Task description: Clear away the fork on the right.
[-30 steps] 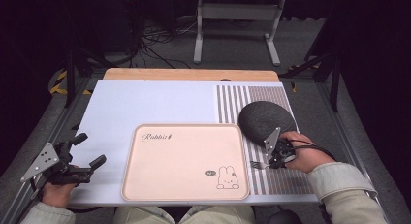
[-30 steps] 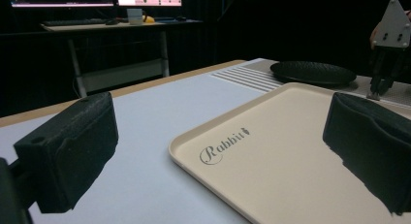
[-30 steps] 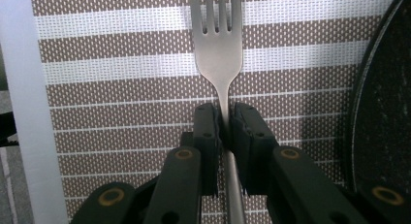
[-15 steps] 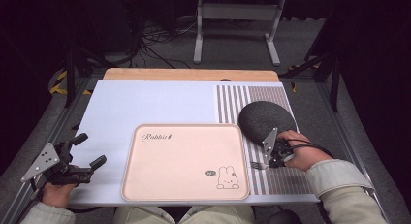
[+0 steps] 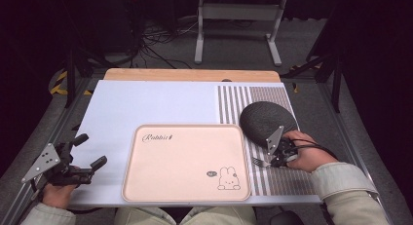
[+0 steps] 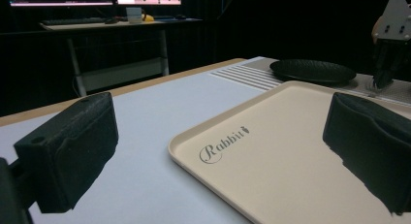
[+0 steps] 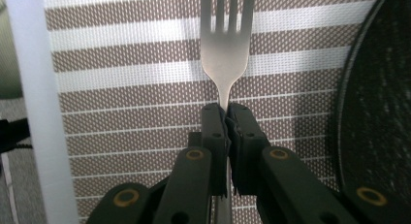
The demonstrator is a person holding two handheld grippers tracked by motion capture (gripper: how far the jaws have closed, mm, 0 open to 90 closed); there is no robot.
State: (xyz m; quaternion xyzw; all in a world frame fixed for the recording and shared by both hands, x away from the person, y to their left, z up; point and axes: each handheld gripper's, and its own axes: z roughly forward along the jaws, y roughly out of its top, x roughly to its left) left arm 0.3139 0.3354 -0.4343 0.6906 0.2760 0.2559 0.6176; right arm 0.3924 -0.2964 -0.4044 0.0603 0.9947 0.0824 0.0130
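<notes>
My right gripper [image 7: 227, 112] has its jaws pressed together on the neck of a fork [image 7: 226, 44]. In the right gripper view the tines point to the top edge, where their tips are cut off; the handle is hidden behind the jaws. Below the fork lies a striped placemat [image 7: 121, 136]. A dark plate [image 7: 383, 112] fills the right edge of that frame, only partly seen. In the high view this gripper [image 5: 272, 159] sits at lower right, just beside the plate [image 5: 265, 119]; the fork [image 5: 258, 162] there is small and hard to make out.

My left gripper [image 5: 90, 152], at lower left in the high view, has its jaws spread wide with nothing between them. In the left gripper view its jaws frame a beige tray [image 6: 291, 151] lettered "Rabbit", whose lower right part is cut off by the frame. The tray [image 5: 185, 161] lies at lower centre of the high view.
</notes>
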